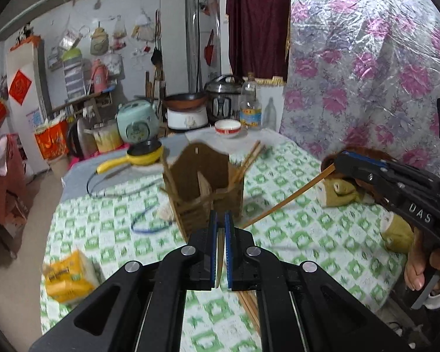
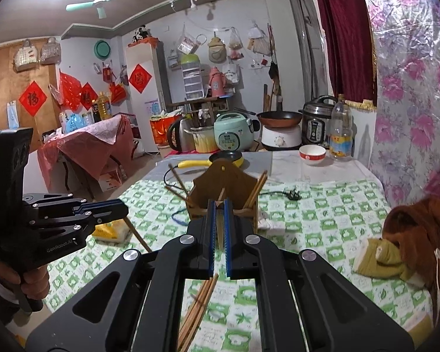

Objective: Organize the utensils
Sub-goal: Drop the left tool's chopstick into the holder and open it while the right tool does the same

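A brown wooden utensil holder (image 1: 204, 180) stands on the green checked tablecloth, with several chopsticks (image 1: 248, 160) leaning in its right compartment. It also shows in the right wrist view (image 2: 224, 192). My left gripper (image 1: 221, 223) is shut on a chopstick (image 1: 220, 253), just in front of the holder. My right gripper (image 2: 219, 208) is shut on another chopstick (image 2: 220, 228); in the left wrist view that chopstick (image 1: 287, 201) slants down toward the holder's base. Loose chopsticks (image 2: 198, 308) lie on the cloth below the grippers.
A yellow tissue pack (image 1: 69, 277) lies at the table's left edge. A brown plush toy (image 2: 407, 243) lies at the right. A yellow pan (image 1: 138, 155), a red and white bowl (image 1: 227, 127), a bottle (image 1: 250, 104) and cookers stand behind. A blue cord (image 1: 149, 224) lies left of the holder.
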